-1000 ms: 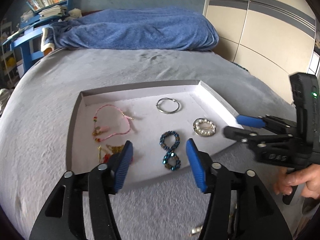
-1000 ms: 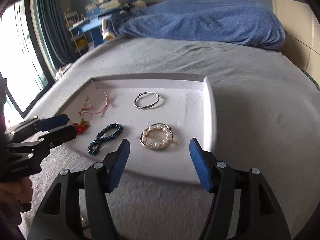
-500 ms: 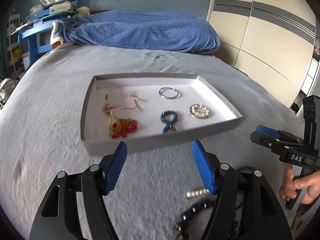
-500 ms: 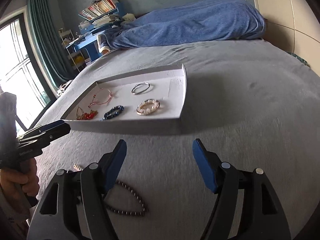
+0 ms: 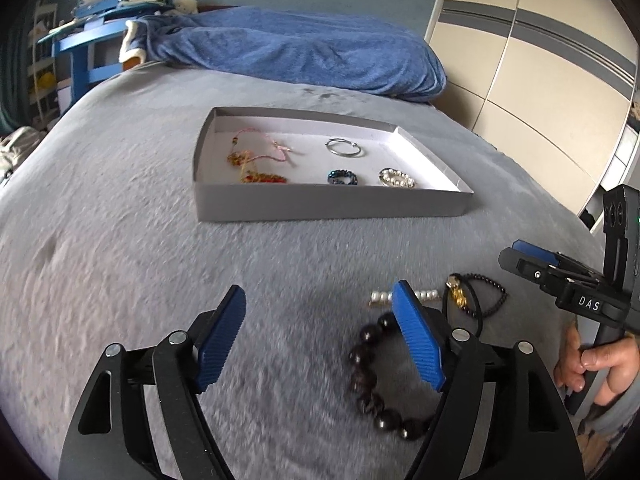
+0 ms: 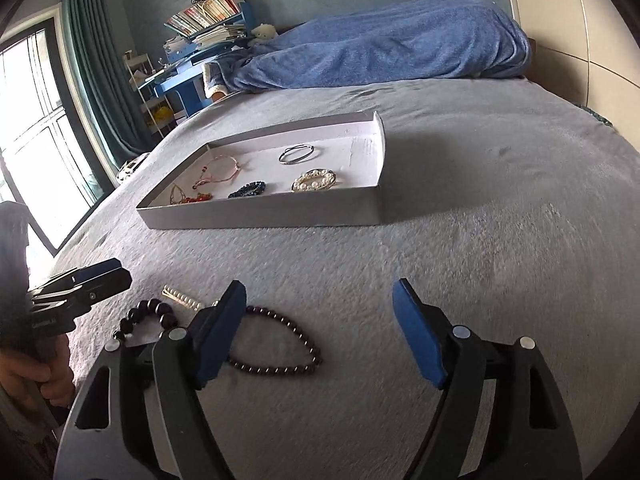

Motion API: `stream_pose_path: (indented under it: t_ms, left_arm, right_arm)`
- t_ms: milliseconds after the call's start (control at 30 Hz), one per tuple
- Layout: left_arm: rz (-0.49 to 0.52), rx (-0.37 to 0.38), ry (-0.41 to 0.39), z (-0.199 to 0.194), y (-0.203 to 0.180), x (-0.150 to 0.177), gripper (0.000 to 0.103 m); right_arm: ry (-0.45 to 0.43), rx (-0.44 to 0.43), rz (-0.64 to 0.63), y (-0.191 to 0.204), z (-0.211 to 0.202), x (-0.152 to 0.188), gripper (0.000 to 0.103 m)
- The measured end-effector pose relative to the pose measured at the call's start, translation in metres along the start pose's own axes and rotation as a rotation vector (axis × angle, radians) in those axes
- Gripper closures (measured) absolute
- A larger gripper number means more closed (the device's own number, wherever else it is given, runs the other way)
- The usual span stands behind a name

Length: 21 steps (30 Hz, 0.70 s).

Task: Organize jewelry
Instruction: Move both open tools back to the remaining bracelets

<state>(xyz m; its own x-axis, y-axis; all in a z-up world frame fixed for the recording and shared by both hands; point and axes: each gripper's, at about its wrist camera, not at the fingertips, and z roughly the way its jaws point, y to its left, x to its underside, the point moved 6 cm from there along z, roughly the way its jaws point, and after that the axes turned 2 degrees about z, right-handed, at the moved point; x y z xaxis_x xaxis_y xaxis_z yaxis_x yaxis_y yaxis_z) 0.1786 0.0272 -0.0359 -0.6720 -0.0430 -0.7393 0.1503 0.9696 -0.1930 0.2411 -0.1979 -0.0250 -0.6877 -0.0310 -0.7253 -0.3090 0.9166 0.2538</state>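
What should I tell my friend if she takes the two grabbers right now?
Left gripper: open, empty; jaws have just been opening.
Right gripper: open, empty; jaws have just been opening.
Grey shallow cardboard tray on the bed already holds a pink cord bracelet, a red-and-gold charm chain, a thin silver bangle, a blue beaded bracelet and a pearl bracelet.
Left on the blanket: a big dark round-bead bracelet, a thin dark small-bead bracelet, a short silvery bead bar.
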Motion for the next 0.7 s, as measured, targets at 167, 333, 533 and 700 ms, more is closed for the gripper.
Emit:
stream_pose_path:
  t_ms: [167, 333, 533, 700]
  left_arm:
    - [-0.033, 0.016, 0.005, -0.008, 0.003, 0.007, 0.025]
    - [-0.02, 0.016, 0.015, -0.011, -0.002, 0.014, 0.023]
    - [0.021, 0.024, 0.057, -0.008, -0.014, 0.025, 0.023]
    - [0.042, 0.007, 0.095, -0.002, -0.017, 0.029, 0.023]
  right_arm:
    - [0.008, 0.01, -0.012, 0.006, -0.004, 0.008, 0.021]
    - [0.026, 0.033, -0.025, 0.007, -0.002, 0.01, 0.018]
    - [0.028, 0.036, -0.042, 0.01, -0.002, 0.012, 0.018]
    - [0.054, 0.027, -0.059, 0.015, 0.0, 0.017, 0.018]
